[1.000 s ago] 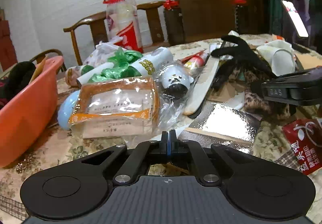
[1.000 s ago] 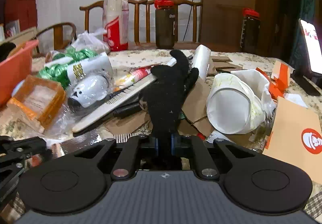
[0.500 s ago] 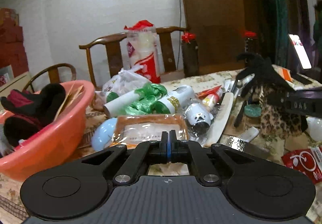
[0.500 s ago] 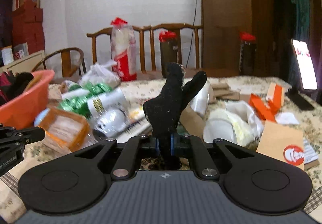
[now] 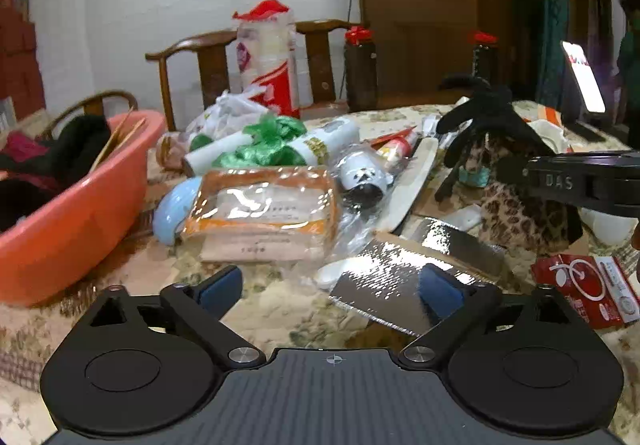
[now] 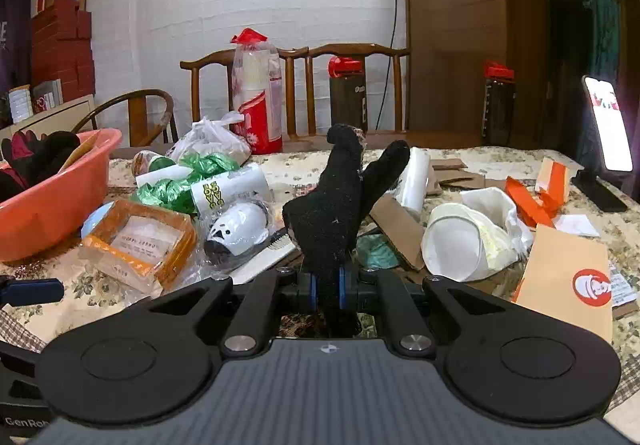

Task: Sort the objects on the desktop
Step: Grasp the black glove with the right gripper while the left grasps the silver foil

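Gripping one black glove (image 6: 340,213), your right gripper (image 6: 328,285) is clamped; left gripper (image 5: 330,289) just opened, empty; two red-capped bottles (image 6: 347,97) at twelve o'clock.

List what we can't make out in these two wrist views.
- Orange basin: left part cut off by the left wrist frame edge; contents partly behind its rim.
- Black glove: lower end hidden behind the right gripper.
- Packet label: print too small, glare.
- Phone screen: overexposed, unreadable.
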The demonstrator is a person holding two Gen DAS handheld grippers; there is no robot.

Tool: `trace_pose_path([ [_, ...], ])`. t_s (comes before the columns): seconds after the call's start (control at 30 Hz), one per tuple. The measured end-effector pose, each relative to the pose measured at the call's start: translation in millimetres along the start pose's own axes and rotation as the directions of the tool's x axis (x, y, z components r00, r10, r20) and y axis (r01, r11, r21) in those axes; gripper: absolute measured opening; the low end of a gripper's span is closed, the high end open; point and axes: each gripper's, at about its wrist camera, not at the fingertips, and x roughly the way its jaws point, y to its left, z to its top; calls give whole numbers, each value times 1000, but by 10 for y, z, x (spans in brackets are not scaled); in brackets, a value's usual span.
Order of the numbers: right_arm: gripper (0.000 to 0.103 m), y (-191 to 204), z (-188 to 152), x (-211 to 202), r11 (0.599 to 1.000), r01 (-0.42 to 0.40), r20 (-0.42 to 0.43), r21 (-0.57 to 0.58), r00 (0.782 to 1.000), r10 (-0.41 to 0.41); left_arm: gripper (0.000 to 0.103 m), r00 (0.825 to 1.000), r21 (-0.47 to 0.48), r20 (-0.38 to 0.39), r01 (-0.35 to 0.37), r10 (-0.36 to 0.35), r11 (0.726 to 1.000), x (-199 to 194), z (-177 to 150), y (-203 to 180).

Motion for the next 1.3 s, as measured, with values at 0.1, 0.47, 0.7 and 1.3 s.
trace_pose_path([
  [0.1, 11, -23, -37, 33, 1000, -5, -7, 4, 1000, 5, 103, 1000, 55, -3, -19, 19, 998, 77, 18, -126],
  [0.47, 11, -115, -120, 197, 1000, -19, -30, 18, 999, 20, 103, 993, 150, -43, -103, 111, 983, 430, -56, -150],
  [0.7, 11, -103, -130, 252, 1000, -18, -31, 13, 999, 18, 102, 998, 106, -59, 17, -11, 994, 463, -69, -250],
  [1.3, 11, -158, -162, 243, 999, -15, -19, 29, 1000, 15, 0, 989, 61, 1, 145, -145, 988, 318, -131, -242],
])
